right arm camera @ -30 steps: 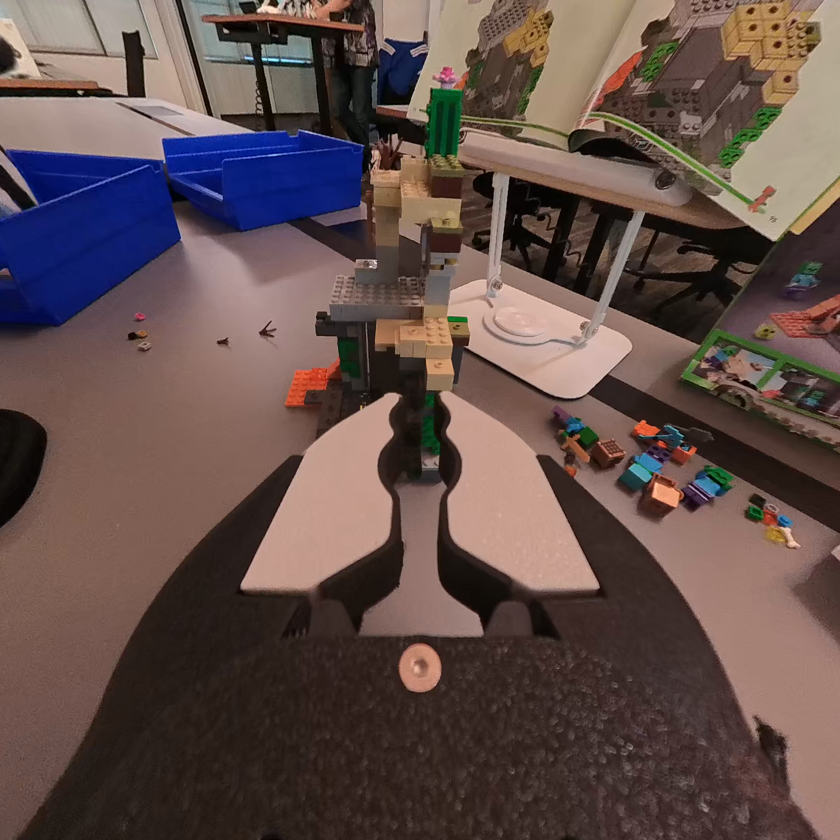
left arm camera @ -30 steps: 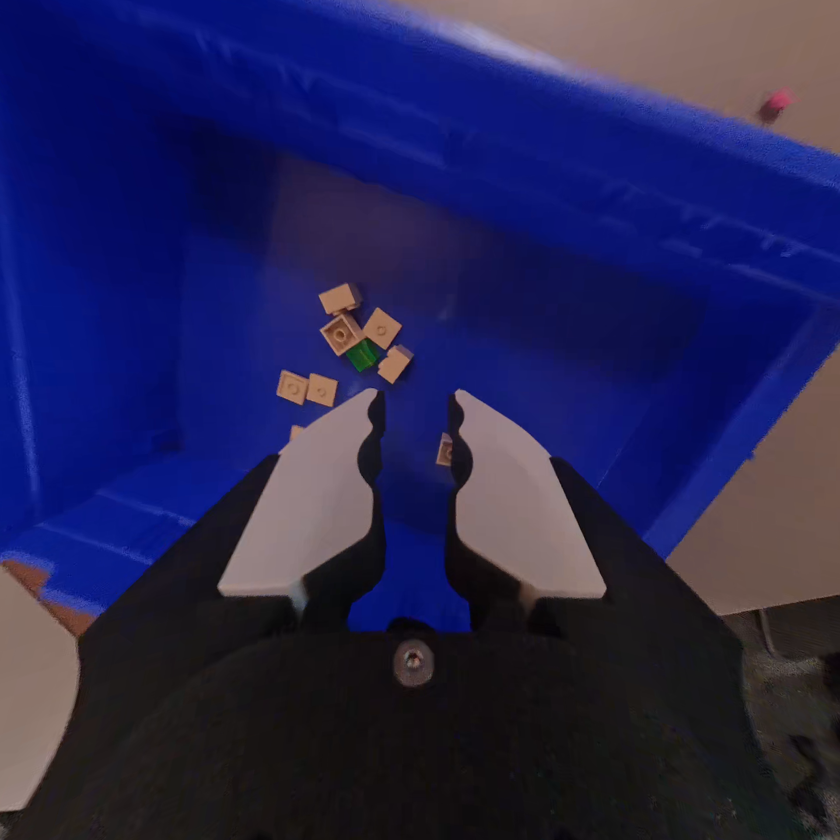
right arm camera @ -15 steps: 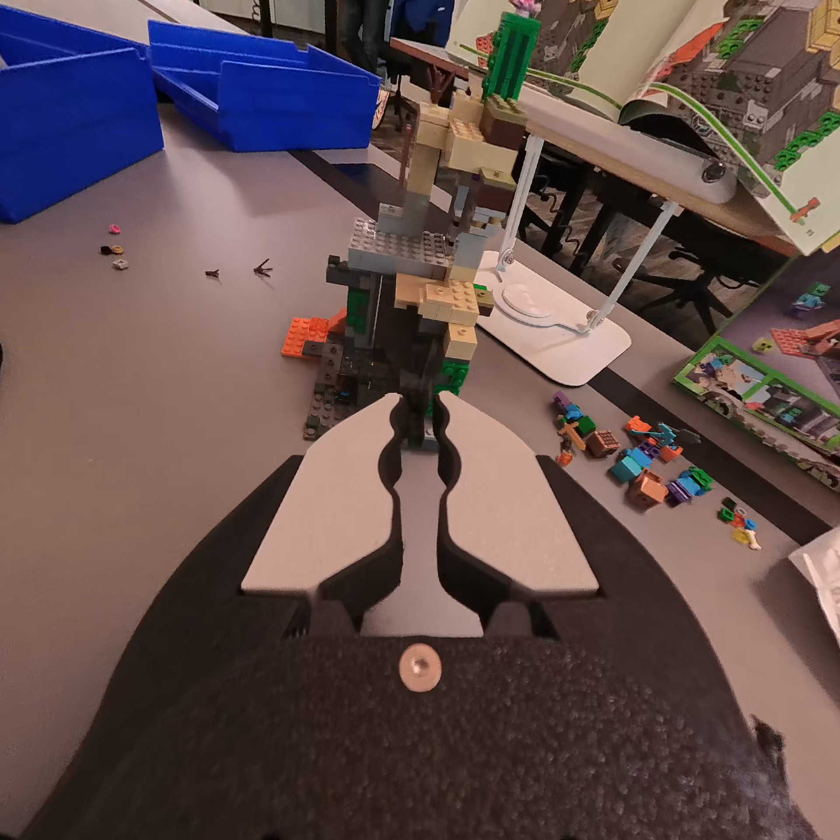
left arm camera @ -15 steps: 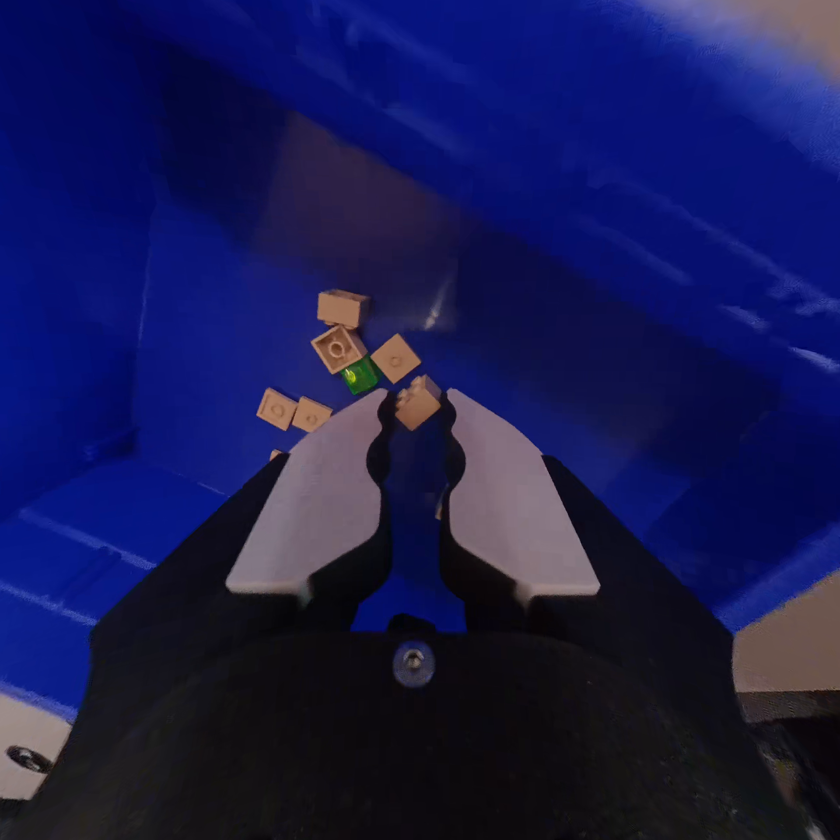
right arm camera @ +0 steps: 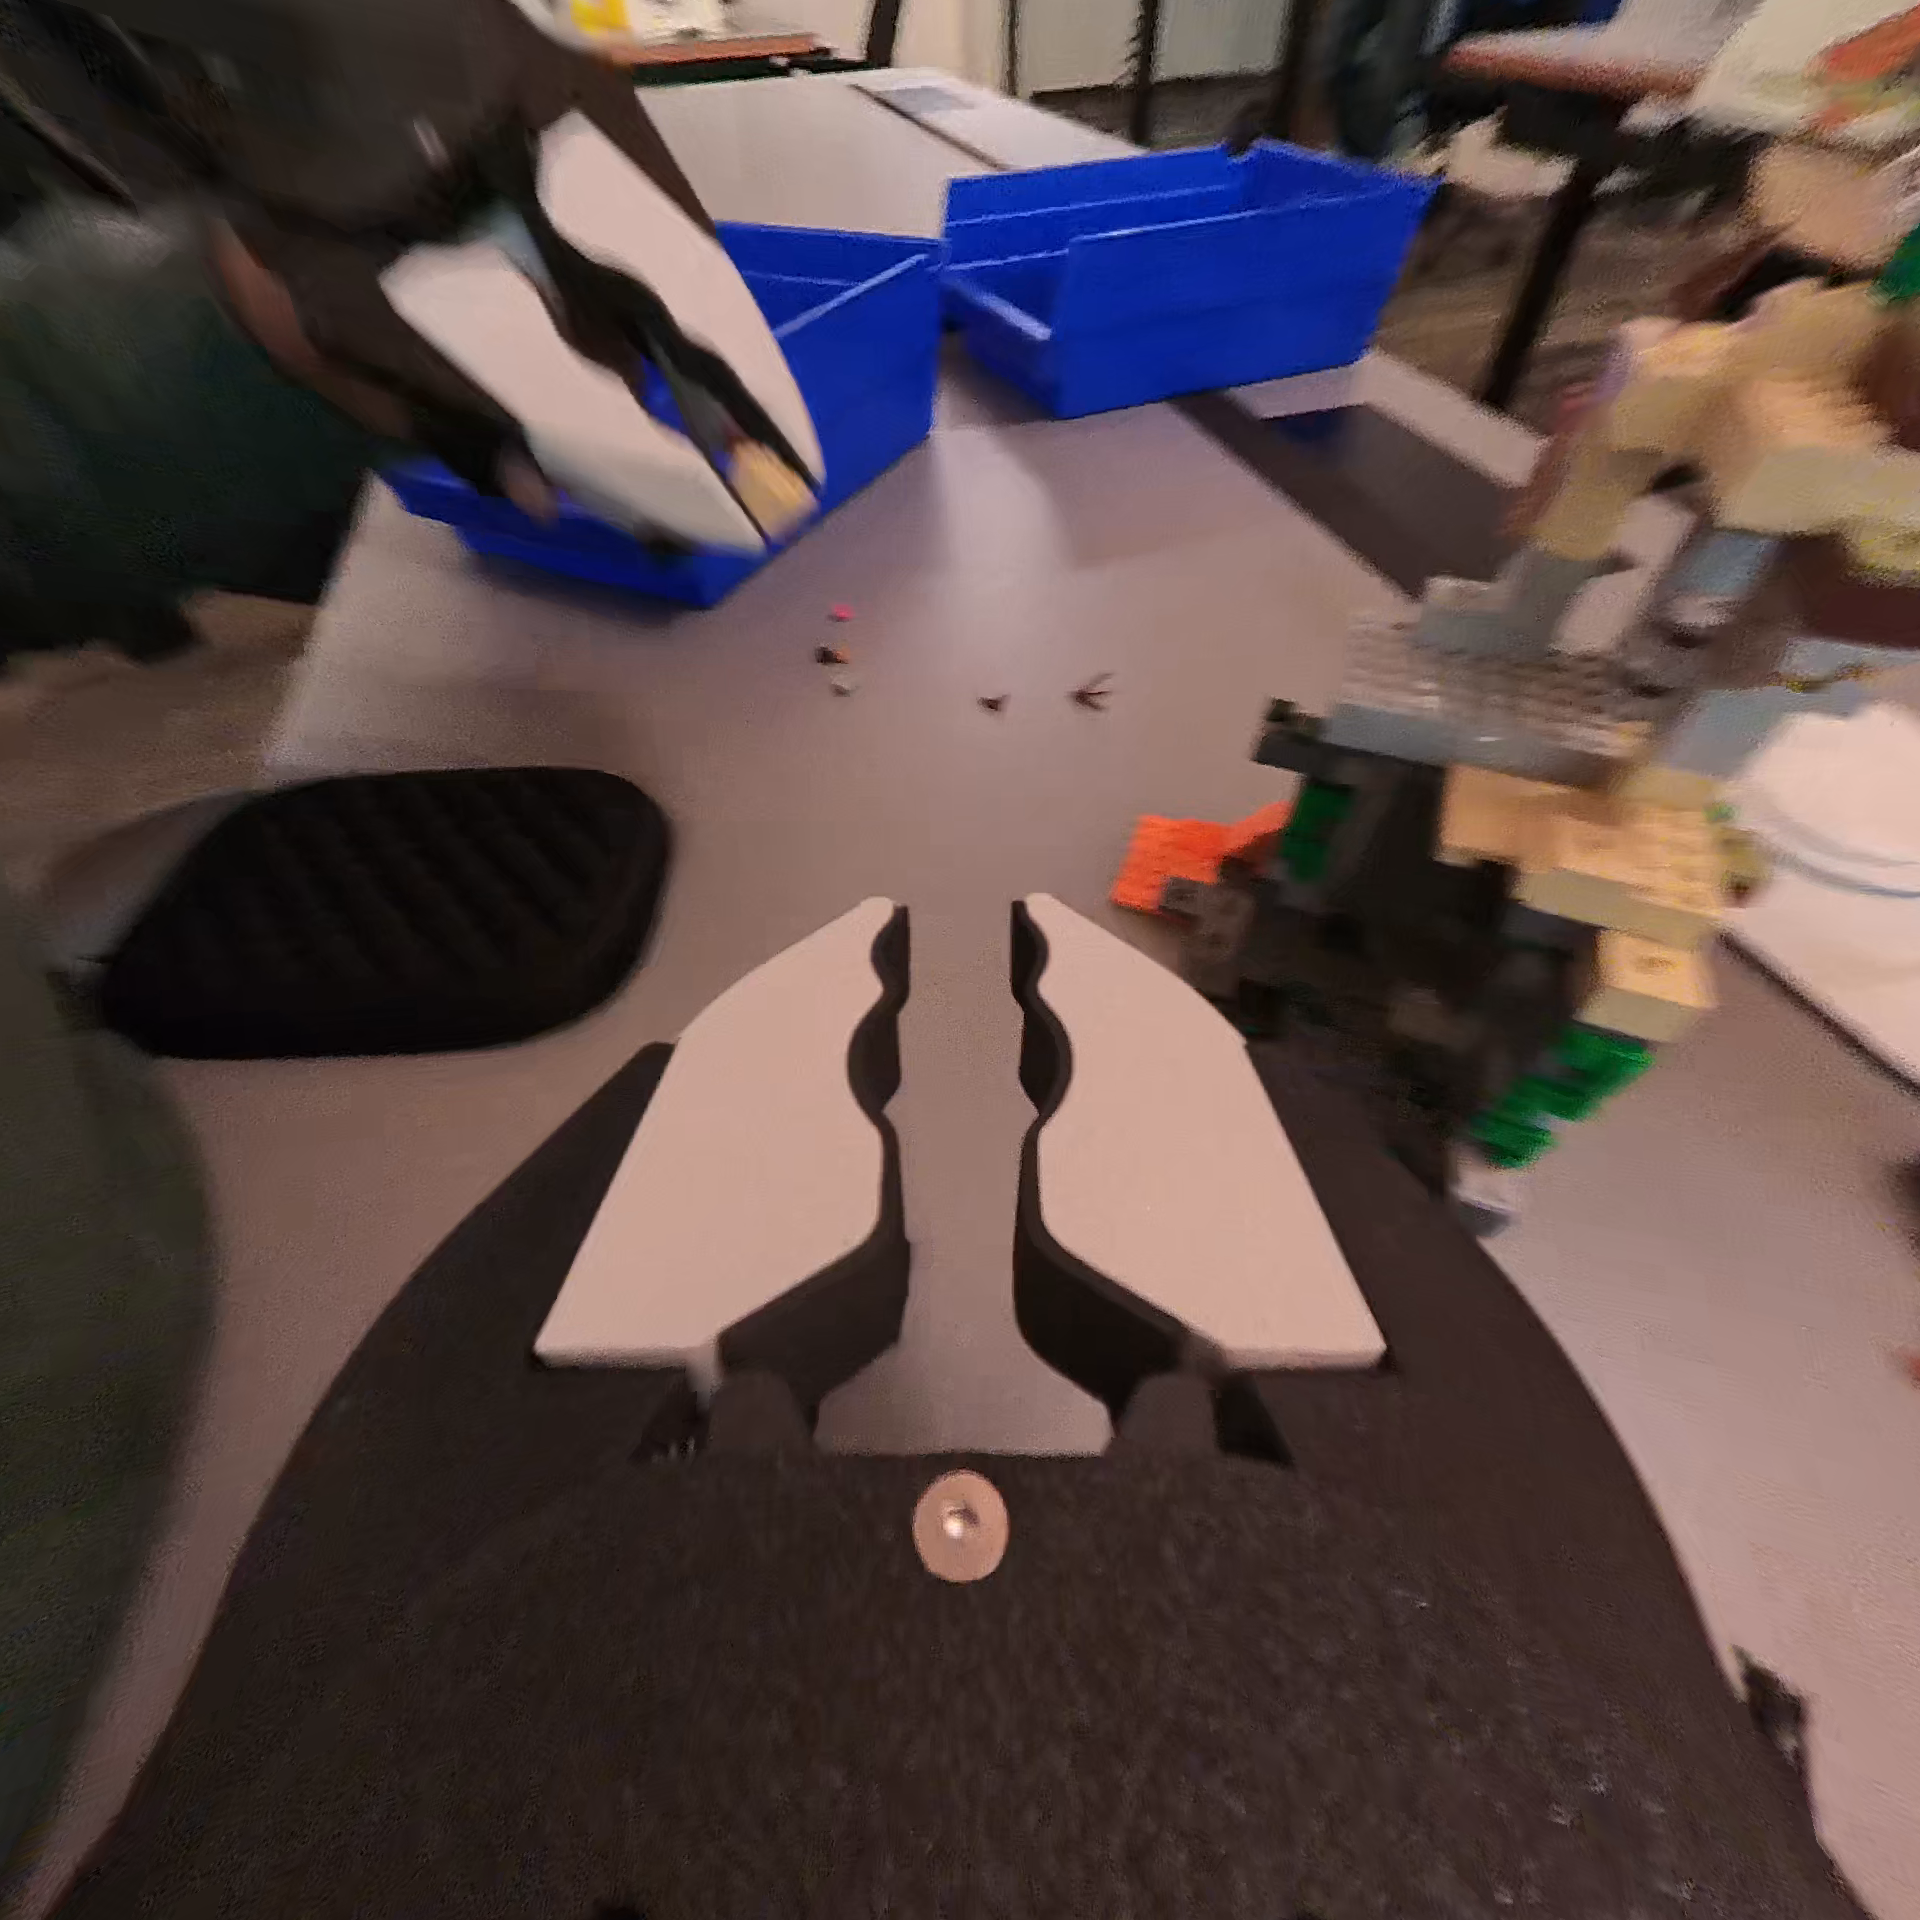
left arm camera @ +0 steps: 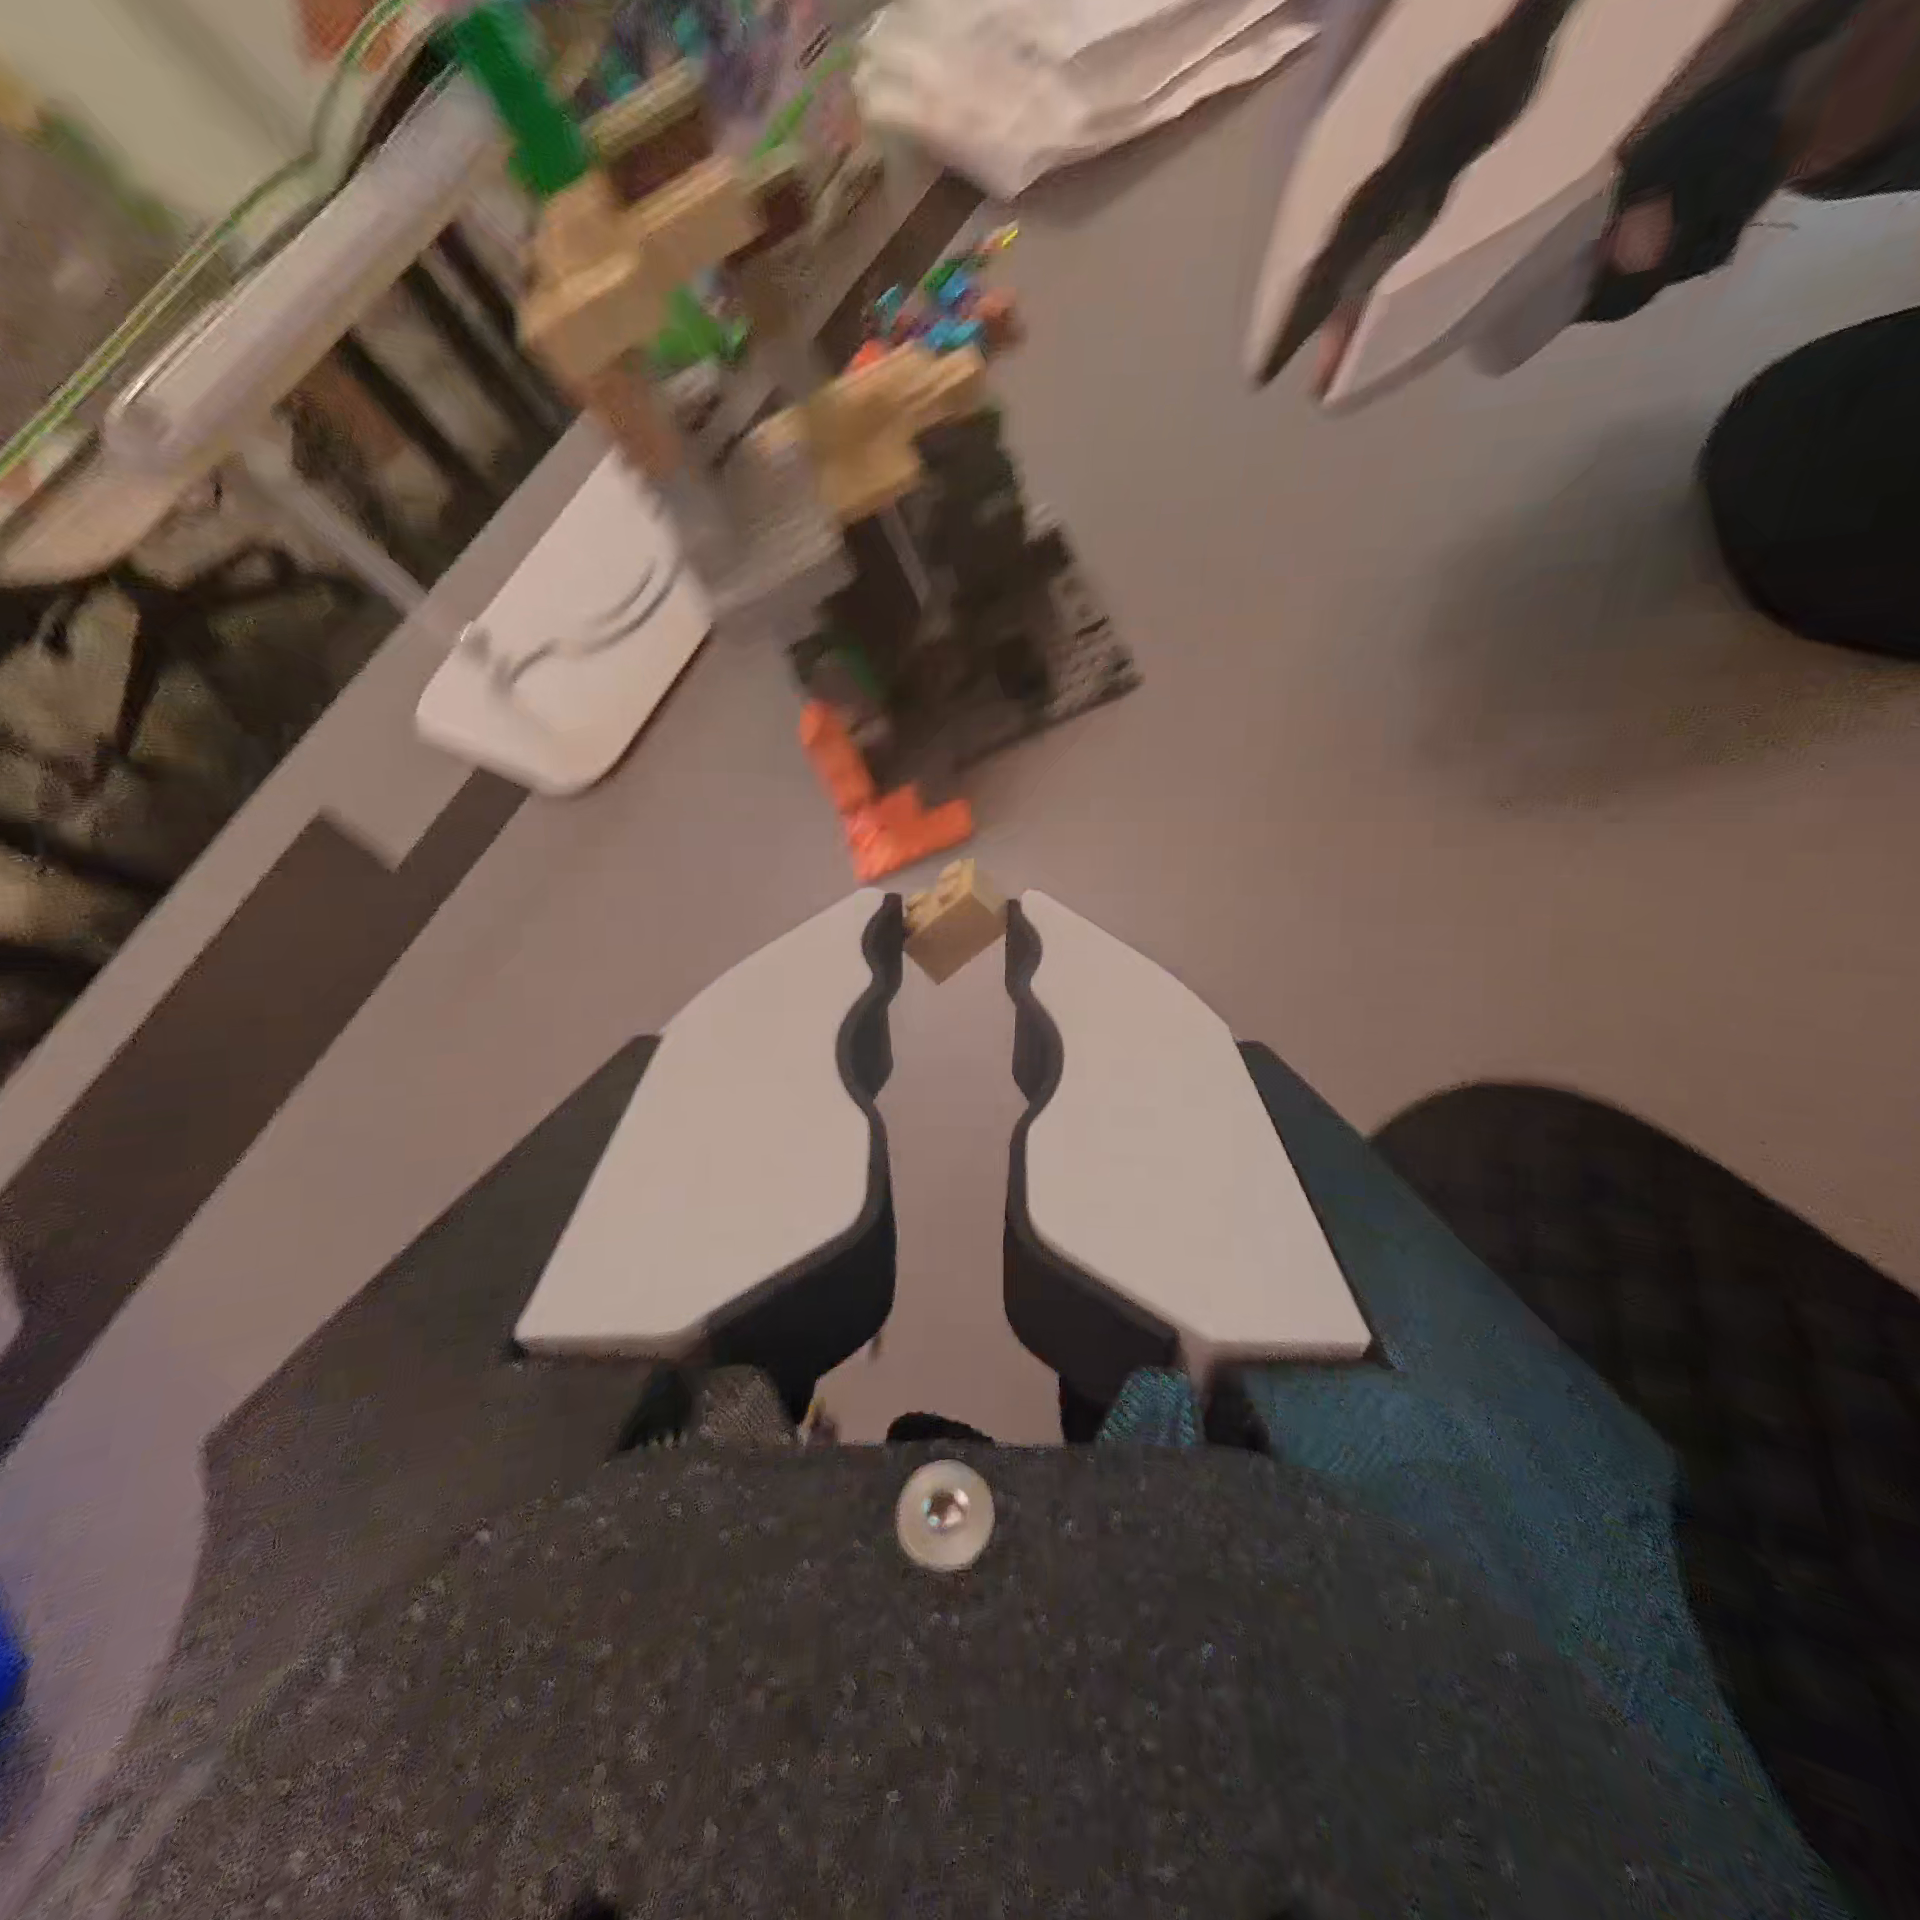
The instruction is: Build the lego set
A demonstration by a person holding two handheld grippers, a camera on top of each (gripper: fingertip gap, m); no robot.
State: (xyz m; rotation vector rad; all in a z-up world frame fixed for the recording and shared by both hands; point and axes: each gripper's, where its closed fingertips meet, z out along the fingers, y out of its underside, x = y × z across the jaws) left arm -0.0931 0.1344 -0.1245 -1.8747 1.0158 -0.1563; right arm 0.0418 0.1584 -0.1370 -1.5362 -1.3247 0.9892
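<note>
My left gripper (left arm camera: 948, 916) is shut on a small tan brick (left arm camera: 951, 925) at its fingertips, held above the grey table just short of the orange plate (left arm camera: 904, 821) at the foot of the lego build (left arm camera: 831, 468). The build is a tall tower of dark, grey, tan and green bricks, blurred in both views. In the right wrist view the build (right arm camera: 1507, 831) stands to the right. My right gripper (right arm camera: 958, 914) has a narrow gap between its fingers and holds nothing. The left gripper (right arm camera: 774, 499) with the tan brick (right arm camera: 769, 488) shows at upper left there.
Two blue bins (right arm camera: 1174, 281) (right arm camera: 831, 343) stand at the back of the table. A black ribbed pad (right arm camera: 384, 904) lies left. Tiny loose pieces (right arm camera: 836, 655) lie mid-table. A white stand base (left arm camera: 571, 665) and loose coloured pieces (left arm camera: 945, 312) lie beyond the build. There is about 15 centimetres between the tips of the two grippers.
My left gripper shut on a tan brick in the blue bin, lifted it out and swung over to the build. My right gripper moved left, away from the build's base.
</note>
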